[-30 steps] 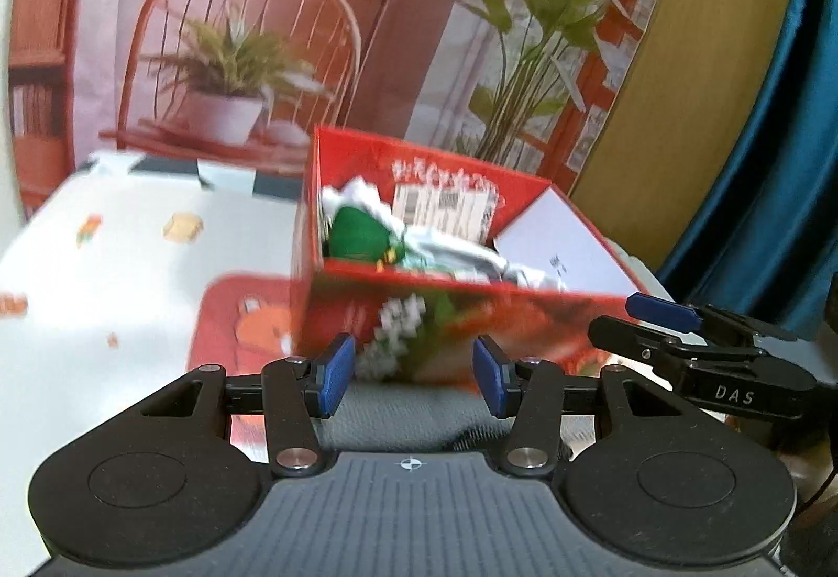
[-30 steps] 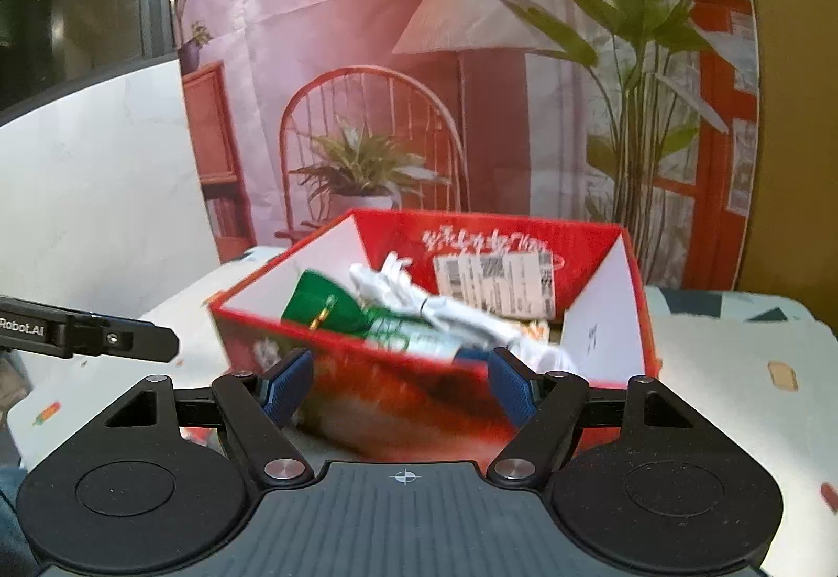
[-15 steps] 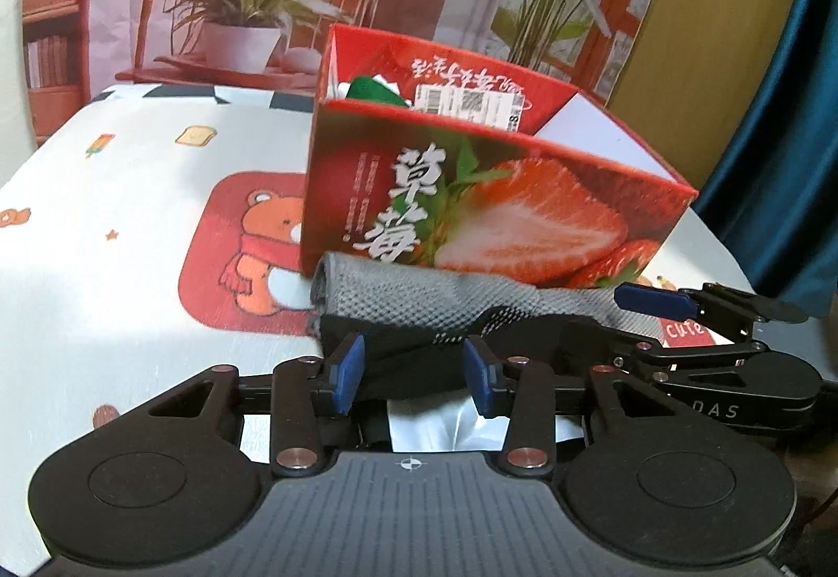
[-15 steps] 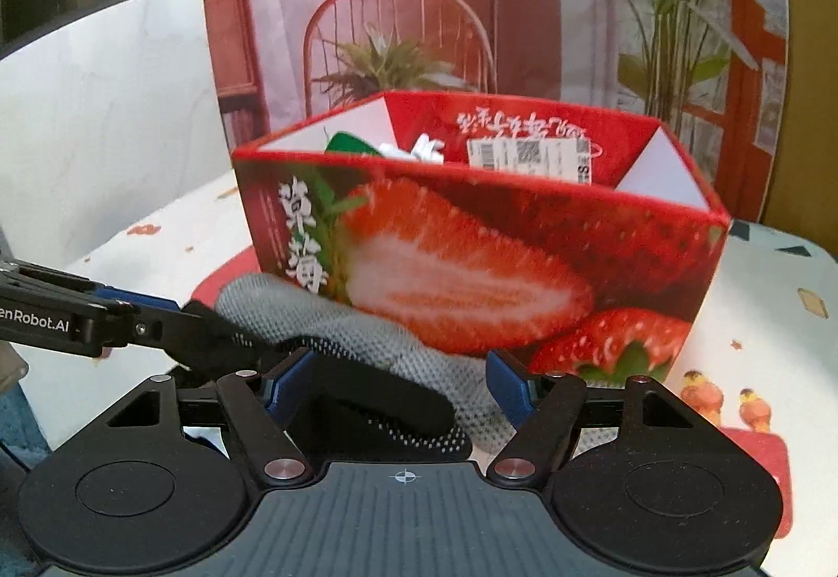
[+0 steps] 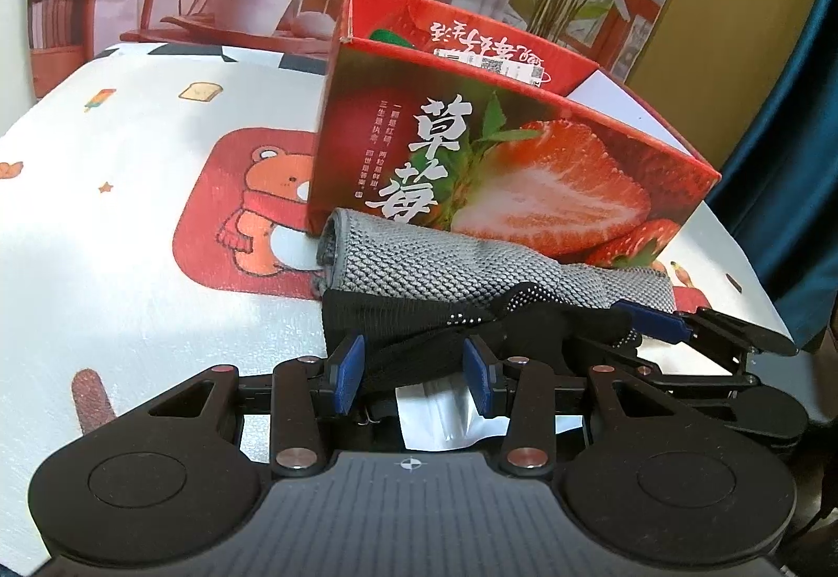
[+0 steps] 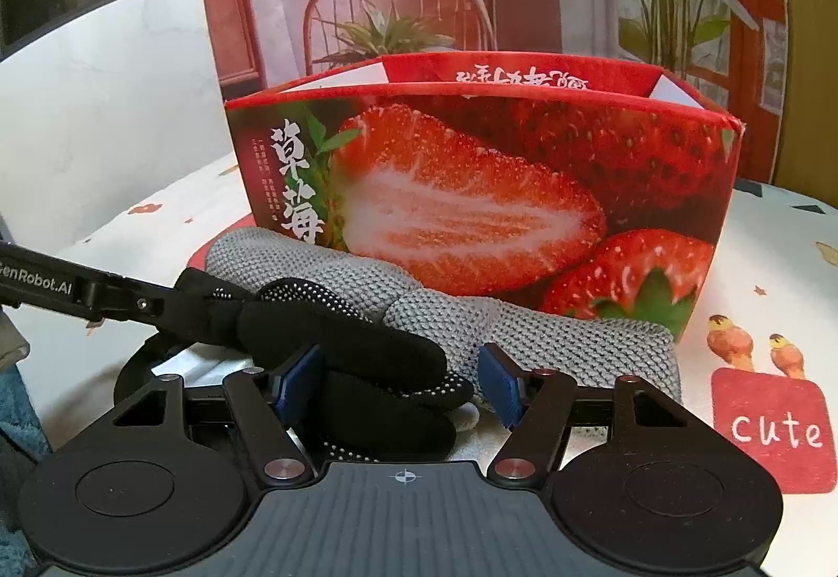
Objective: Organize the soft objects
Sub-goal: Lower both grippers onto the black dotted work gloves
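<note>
While my left gripper (image 5: 414, 380) stands open around the black glove's (image 5: 419, 331) cuff, I should close low on the fabric, clear of the grey cloth (image 5: 471, 268) behind. From the right, my gripper (image 6: 400, 383) is open astride the glove's fingers (image 6: 366, 367); the box (image 6: 471, 189) blocks forward, so lift upward.

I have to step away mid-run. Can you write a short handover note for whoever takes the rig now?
Left tongs: open, straddling the black glove. Right tongs: open around the same glove's fingers, nothing gripped.
Black glove lies on the grey knit cloth, both on the table in front of the strawberry box.
Done: box already holds some items.
Left: grip the glove, put it and the cloth in the box.
</note>
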Demonstrator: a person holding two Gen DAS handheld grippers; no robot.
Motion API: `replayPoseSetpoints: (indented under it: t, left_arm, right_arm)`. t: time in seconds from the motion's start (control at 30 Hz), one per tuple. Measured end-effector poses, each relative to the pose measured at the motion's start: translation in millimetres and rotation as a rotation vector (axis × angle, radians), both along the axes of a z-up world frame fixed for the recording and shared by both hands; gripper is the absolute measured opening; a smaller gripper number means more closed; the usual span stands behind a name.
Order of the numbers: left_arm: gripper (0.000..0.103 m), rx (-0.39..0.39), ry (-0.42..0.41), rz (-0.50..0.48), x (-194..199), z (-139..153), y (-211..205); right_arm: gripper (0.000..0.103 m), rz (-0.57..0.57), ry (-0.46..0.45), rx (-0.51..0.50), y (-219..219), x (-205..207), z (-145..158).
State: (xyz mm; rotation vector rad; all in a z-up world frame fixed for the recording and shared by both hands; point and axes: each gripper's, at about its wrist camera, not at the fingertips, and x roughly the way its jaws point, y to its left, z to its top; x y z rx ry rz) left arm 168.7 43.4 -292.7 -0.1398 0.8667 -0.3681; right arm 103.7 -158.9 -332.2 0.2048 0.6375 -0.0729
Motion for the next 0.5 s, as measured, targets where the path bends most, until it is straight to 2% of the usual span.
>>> replayPoseSetpoints:
  t: [0.33, 0.5]
  left_arm:
    - [0.045, -0.014, 0.009, 0.009, 4.1, -2.4, 0.7]
    - [0.044, 0.037, -0.065, 0.034, -1.0, 10.1, -2.7]
  right_arm:
    - [0.063, 0.011, -0.023, 0.009, -4.2, -1.3, -4.9]
    - [0.063, 0.011, -0.022, 0.011, -4.1, -1.0, -5.3]
